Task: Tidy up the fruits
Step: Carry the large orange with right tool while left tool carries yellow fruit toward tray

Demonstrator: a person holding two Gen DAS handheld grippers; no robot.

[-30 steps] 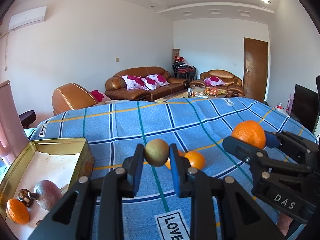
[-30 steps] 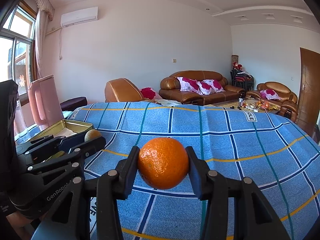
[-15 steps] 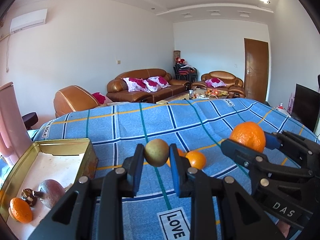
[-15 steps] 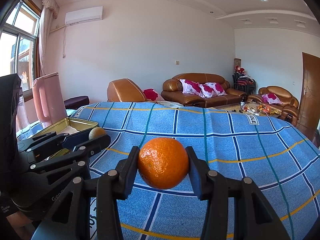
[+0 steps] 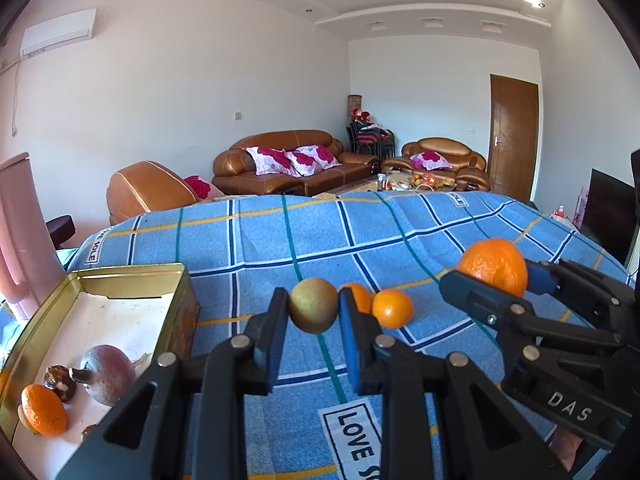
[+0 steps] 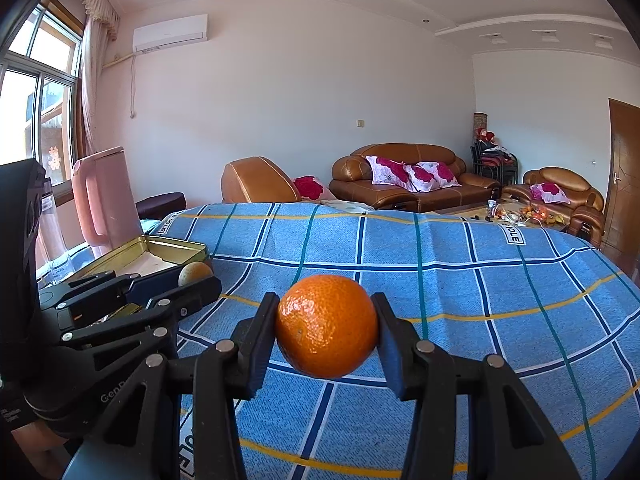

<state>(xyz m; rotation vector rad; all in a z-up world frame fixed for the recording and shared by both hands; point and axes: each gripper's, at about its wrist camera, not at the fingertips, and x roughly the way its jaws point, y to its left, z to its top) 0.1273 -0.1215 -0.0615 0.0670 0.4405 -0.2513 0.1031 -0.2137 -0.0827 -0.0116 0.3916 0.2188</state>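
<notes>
My left gripper [image 5: 313, 312] is shut on a small yellow-green fruit [image 5: 313, 310], held above the blue checked cloth [image 5: 320, 236]. The right gripper [image 6: 326, 336] is shut on an orange [image 6: 326, 326]; in the left wrist view that orange [image 5: 493, 266] sits to the right of the green fruit. Two small oranges [image 5: 392, 308] lie on the cloth just behind my left fingers, one half hidden. To the left, a gold tin tray [image 5: 132, 272] holds an orange [image 5: 43, 410], a purplish fruit [image 5: 106, 368] and a brown piece. The right wrist view shows the tray [image 6: 176, 246] beyond the left gripper [image 6: 196, 276].
A pink jug [image 6: 105, 196] stands behind the tray at the table's left edge. Beyond the table are brown leather sofas [image 5: 280, 166] and a wooden door [image 5: 513, 132]. A dark screen [image 5: 612, 216] stands at the far right.
Both views have shifted slightly, with the tray and room sliding to the right in frame. Both grippers keep their fruits.
</notes>
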